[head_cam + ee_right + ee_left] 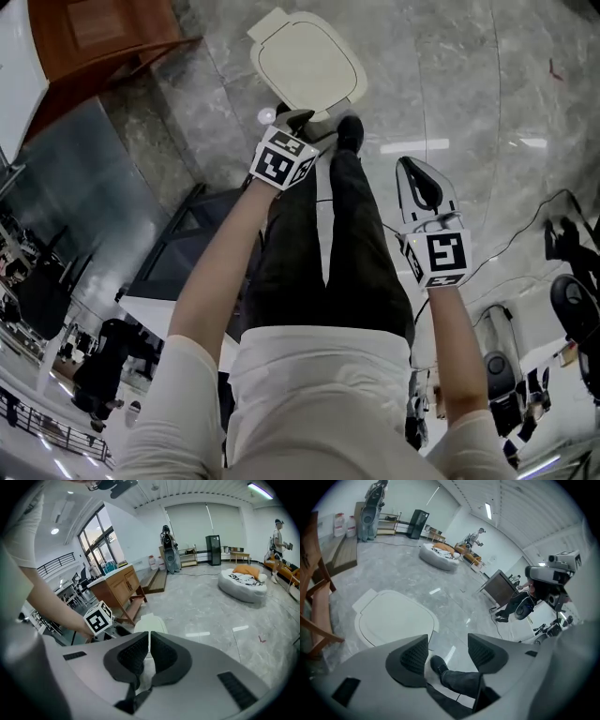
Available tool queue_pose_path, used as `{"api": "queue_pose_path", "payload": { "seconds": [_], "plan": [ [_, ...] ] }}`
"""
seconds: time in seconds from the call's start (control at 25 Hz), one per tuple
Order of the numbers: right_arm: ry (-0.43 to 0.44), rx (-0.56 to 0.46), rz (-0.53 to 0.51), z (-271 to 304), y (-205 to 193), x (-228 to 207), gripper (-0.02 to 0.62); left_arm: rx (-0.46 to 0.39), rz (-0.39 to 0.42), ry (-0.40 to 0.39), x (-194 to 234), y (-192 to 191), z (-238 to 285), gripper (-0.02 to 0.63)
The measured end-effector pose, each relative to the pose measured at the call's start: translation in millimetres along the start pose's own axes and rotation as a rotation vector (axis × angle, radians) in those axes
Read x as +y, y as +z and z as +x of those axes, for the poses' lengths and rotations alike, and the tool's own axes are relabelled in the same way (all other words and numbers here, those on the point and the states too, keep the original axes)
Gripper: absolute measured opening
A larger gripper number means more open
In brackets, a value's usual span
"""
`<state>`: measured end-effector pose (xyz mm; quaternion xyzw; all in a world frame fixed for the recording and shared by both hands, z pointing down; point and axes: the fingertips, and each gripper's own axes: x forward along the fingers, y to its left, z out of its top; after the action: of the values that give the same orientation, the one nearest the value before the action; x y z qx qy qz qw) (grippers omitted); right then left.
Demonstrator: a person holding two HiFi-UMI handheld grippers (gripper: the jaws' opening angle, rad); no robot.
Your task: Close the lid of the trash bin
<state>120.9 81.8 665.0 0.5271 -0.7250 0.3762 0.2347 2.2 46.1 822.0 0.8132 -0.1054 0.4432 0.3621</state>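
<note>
The trash bin's cream lid (pixel 307 64) lies flat on the bin, seen from above on the grey marble floor. My left gripper (pixel 305 122) hovers at the bin's near edge, just above a black shoe (pixel 349 131). In the left gripper view the left gripper (pixel 447 648) is open with nothing between its pads, and the lid (pixel 393 618) sits below and to the left of it. My right gripper (pixel 414 171) hangs to the right, well away from the bin. The right gripper (pixel 149 641) is shut on nothing, with the bin (pixel 150 620) beyond it.
A wooden chair (pixel 103 33) stands to the left of the bin. A dark rack (pixel 187 244) is at my left leg. Cables (pixel 525 234) trail on the floor at the right. Farther off are a beanbag (pixel 243 585), a wooden cabinet (pixel 117 585) and a standing person (pixel 277 536).
</note>
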Motion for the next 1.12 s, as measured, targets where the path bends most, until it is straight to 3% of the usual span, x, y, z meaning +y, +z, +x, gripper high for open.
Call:
{"api": "queue_pose_path", "payload": {
  "seconds": [0.28,0.56,0.88,1.12],
  "plan": [
    [0.029,-0.024,-0.076,-28.8,51.0,8.4,0.034,-0.112,0.037,0.028,-34.1,46.8,-63.3,0.262],
    [0.063,-0.047,-0.114,-60.1,91.4,20.5,0.034,-0.197,0.050,0.052,-65.5,84.6,-131.4,0.207],
    [0.131,-0.095,-0.178,-99.0,148.3,41.8,0.034,-0.359,0.030,0.159,-90.4,115.5,-234.1,0.172],
    [0.115,-0.125,-0.225,-117.3,180.1,54.6,0.034,-0.466,0.012,0.240,-102.2,118.4,-307.1,0.129]
  ]
}}
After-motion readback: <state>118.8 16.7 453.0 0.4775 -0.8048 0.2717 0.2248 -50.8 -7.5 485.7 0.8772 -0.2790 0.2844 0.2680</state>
